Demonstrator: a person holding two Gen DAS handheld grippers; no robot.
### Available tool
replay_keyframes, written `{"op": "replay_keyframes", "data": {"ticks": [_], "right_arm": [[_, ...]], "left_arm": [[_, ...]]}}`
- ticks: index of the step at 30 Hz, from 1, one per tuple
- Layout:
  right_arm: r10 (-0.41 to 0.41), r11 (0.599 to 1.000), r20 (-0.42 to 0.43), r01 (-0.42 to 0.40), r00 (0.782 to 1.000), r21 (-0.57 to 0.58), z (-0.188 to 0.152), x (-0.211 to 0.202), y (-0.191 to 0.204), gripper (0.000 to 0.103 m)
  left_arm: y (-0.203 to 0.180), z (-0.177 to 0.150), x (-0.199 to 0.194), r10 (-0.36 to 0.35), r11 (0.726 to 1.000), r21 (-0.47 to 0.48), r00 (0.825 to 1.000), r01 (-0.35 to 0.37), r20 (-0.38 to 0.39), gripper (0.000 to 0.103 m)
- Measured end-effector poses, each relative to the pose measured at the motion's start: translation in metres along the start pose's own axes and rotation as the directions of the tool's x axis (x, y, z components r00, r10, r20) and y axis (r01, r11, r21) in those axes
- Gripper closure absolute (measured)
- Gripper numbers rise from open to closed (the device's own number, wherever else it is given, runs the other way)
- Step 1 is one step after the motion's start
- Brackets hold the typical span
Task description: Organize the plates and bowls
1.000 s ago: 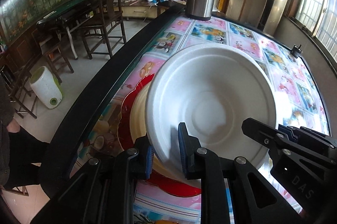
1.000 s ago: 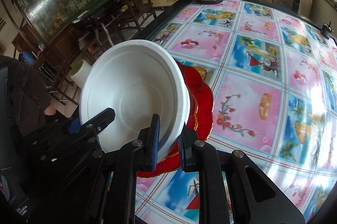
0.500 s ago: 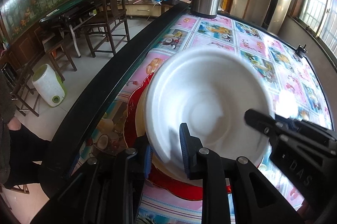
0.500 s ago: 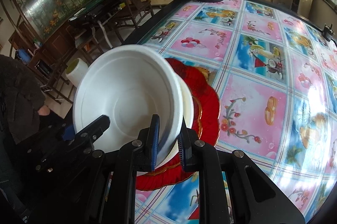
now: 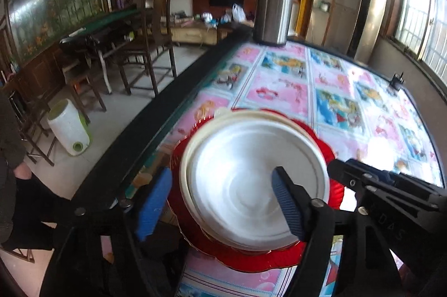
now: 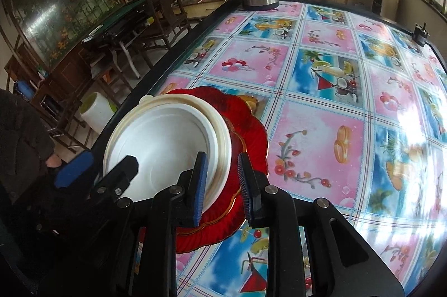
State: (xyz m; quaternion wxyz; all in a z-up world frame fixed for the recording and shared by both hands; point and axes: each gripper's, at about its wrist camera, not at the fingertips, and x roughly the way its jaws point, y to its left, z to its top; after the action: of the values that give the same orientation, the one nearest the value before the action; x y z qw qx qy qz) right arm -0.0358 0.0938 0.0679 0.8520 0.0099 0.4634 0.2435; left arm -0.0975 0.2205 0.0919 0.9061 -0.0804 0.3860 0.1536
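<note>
White bowl (image 5: 257,179) now sits in the cream bowl (image 6: 222,135) on the red plate (image 6: 248,135), and your claws (image 5: 220,202) (image 6: 222,179) have let go, so pull back.

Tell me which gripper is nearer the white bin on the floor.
Left. The left gripper is at the table-edge side of the white bowl, toward the white bin; the right gripper is across the bowl, farther inboard.
</note>
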Motion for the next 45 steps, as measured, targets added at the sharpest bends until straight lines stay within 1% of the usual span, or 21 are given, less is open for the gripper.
{"op": "replay_keyframes", "data": {"ticks": [3,5,8,9,11,12,14,18,23,29,33,35,40,45], "right_arm": [[-0.001,1.0,0.012,0.001,1.0,0.013,-0.004,-0.002,-0.004,0.08],[-0.001,1.0,0.021,0.0,1.0,0.016,-0.007,-0.005,-0.005,0.08],[-0.019,1.0,0.048,0.019,0.999,0.0,-0.015,-0.013,-0.005,0.079],[-0.028,1.0,0.054,0.028,0.998,-0.003,-0.017,-0.016,-0.006,0.077],[-0.044,0.999,0.074,0.044,0.996,0.007,-0.023,-0.022,-0.012,0.06],[-0.05,0.999,0.085,0.049,0.995,0.016,-0.025,-0.025,-0.016,0.058],[-0.061,0.998,0.107,0.058,0.992,0.038,-0.029,-0.031,-0.023,0.058],[-0.096,0.995,0.128,0.09,0.987,0.05,-0.035,-0.036,-0.03,0.058],[-0.097,0.995,0.125,0.091,0.987,0.051,-0.041,-0.035,-0.032,0.058],[-0.096,0.994,0.119,0.09,0.988,0.056,-0.044,-0.035,-0.033,0.058],[-0.091,0.995,0.119,0.085,0.989,0.057,-0.045,-0.035,-0.034,0.058],[-0.09,0.995,0.118,0.084,0.989,0.055,-0.046,-0.035,-0.034,0.058],[-0.093,0.995,0.116,0.086,0.989,0.059,-0.047,-0.035,-0.034,0.058],[-0.096,0.994,0.107,0.09,0.99,0.058,-0.049,-0.033,-0.033,0.058]], "left_arm": [[0.004,0.0,-0.008,0.023,1.0,-0.014,0.999,-0.023,0.046,0.024],[0.004,0.0,-0.012,0.039,0.999,-0.014,0.996,-0.038,0.078,0.024],[0.0,-0.002,-0.015,0.031,0.999,-0.01,0.993,-0.03,0.111,0.023],[-0.002,-0.003,-0.016,0.029,1.0,-0.005,0.993,-0.029,0.117,0.023],[-0.008,-0.005,-0.015,0.032,0.999,0.008,0.992,-0.033,0.122,0.023],[-0.012,-0.006,-0.015,0.032,0.999,0.014,0.991,-0.034,0.129,0.023],[-0.015,-0.01,-0.019,0.041,0.999,0.018,0.989,-0.044,0.142,0.023],[-0.024,-0.015,-0.022,0.023,0.999,0.039,0.987,-0.03,0.16,0.022],[-0.034,-0.019,-0.023,0.05,0.995,0.075,0.986,-0.063,0.159,0.021],[-0.033,-0.021,-0.023,0.009,0.997,0.07,0.99,-0.019,0.14,0.021],[-0.032,-0.022,-0.024,-0.005,0.997,0.071,0.99,-0.005,0.144,0.021],[-0.033,-0.022,-0.024,0.002,0.997,0.073,0.989,-0.013,0.146,0.021],[-0.04,-0.022,-0.022,0.056,0.992,0.102,0.987,-0.072,0.148,0.021],[-0.038,-0.023,-0.019,0.05,0.992,0.105,0.989,-0.065,0.139,0.021]]}}
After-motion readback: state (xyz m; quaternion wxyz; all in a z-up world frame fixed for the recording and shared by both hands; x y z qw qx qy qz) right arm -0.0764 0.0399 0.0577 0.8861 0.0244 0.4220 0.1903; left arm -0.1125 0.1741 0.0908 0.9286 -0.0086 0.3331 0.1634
